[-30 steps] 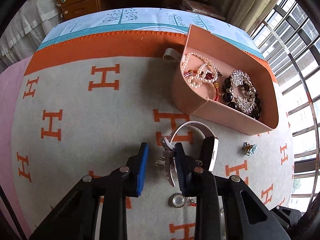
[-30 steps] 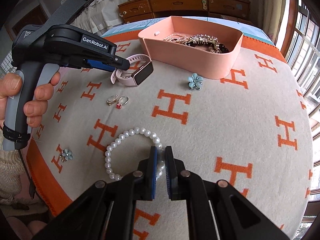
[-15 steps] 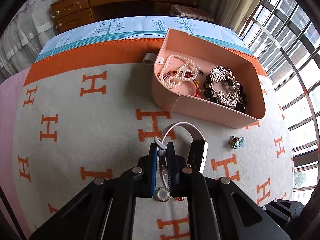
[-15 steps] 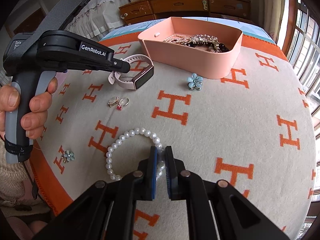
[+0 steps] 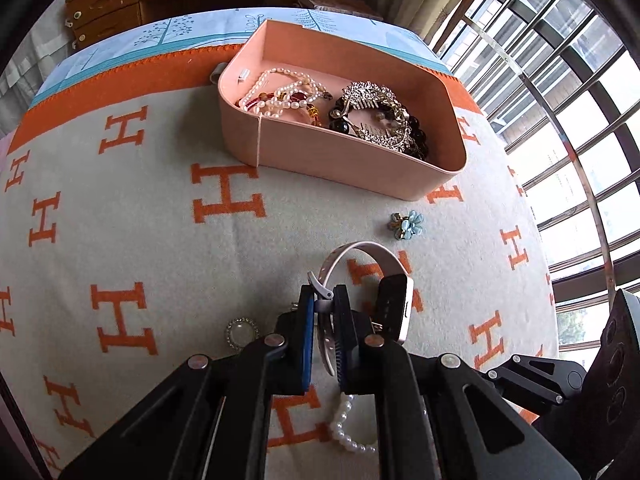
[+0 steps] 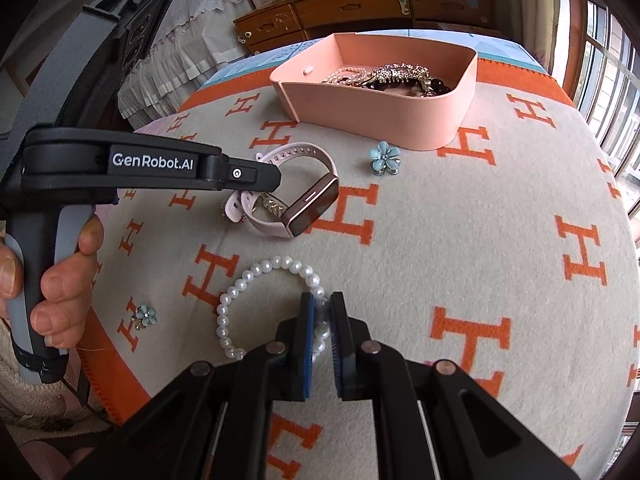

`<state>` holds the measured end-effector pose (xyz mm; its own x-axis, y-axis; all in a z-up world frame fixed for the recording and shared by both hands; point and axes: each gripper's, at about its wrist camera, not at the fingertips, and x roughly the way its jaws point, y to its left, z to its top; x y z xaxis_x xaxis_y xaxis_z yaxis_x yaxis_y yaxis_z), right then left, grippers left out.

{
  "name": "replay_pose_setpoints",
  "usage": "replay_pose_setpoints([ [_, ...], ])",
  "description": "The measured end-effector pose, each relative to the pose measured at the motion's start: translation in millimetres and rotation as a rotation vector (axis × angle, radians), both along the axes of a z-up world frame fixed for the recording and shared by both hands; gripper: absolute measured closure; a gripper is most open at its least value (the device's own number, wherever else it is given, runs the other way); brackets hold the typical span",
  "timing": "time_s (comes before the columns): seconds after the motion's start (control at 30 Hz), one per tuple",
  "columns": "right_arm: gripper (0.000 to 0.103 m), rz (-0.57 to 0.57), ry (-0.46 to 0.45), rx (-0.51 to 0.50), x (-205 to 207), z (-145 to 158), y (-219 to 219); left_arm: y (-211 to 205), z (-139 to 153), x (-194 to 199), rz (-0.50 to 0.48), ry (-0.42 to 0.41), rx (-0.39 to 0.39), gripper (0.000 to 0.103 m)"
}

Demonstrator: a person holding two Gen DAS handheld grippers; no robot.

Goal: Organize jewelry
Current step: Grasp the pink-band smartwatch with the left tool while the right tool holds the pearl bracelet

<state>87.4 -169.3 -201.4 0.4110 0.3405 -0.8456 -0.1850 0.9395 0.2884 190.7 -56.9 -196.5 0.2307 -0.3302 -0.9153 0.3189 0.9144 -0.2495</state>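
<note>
Orange-lettered blanket (image 6: pixel 460 240) covers the bed: your left gripper (image 5: pixel 324 300) pinches the pink watch (image 5: pixel 376 280) strap, your right gripper (image 6: pixel 320 308) clamps the pearl bracelet (image 6: pixel 256 276); farther off sits the pink tray (image 5: pixel 332 160) of jewelry.

- Left claw (image 6: pixel 264 184): black housing lettered "GenRobot.AI" in white, on a grey pistol handle with a black strap at its base.
- Right claw (image 6: pixel 320 316): black arms, silver screws, blue pads (image 6: pixel 307 344).
- Cream knitted sleeve (image 6: pixel 24 392).
</note>
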Motion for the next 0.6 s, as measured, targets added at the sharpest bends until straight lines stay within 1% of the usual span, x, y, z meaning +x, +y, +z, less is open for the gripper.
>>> replay_pose_setpoints([
  [0.1,0.095,-0.009,-0.002,0.008,-1.9,1.4,-2.4,-3.5,2.8,-1.4,-0.013,0.003,-0.011,0.096],
  [0.27,0.095,-0.025,-0.017,0.004,-3.5,7.8,-7.2,-4.7,11.6,-4.8,-0.029,-0.022,-0.016,0.096],
  [0.47,0.095,-0.033,0.014,0.011,0.7,3.6,-9.9,-1.4,25.2,-9.7,-0.034,-0.043,-0.027,0.096],
  [0.53,0.094,-0.027,0.008,0.02,1.4,4.3,-9.1,3.9,30.1,-11.0,-0.028,-0.043,-0.036,0.096],
  [0.6,0.092,-0.016,-0.014,0.037,2.0,6.9,-7.6,9.9,32.7,-11.3,-0.017,-0.043,-0.042,0.096],
])
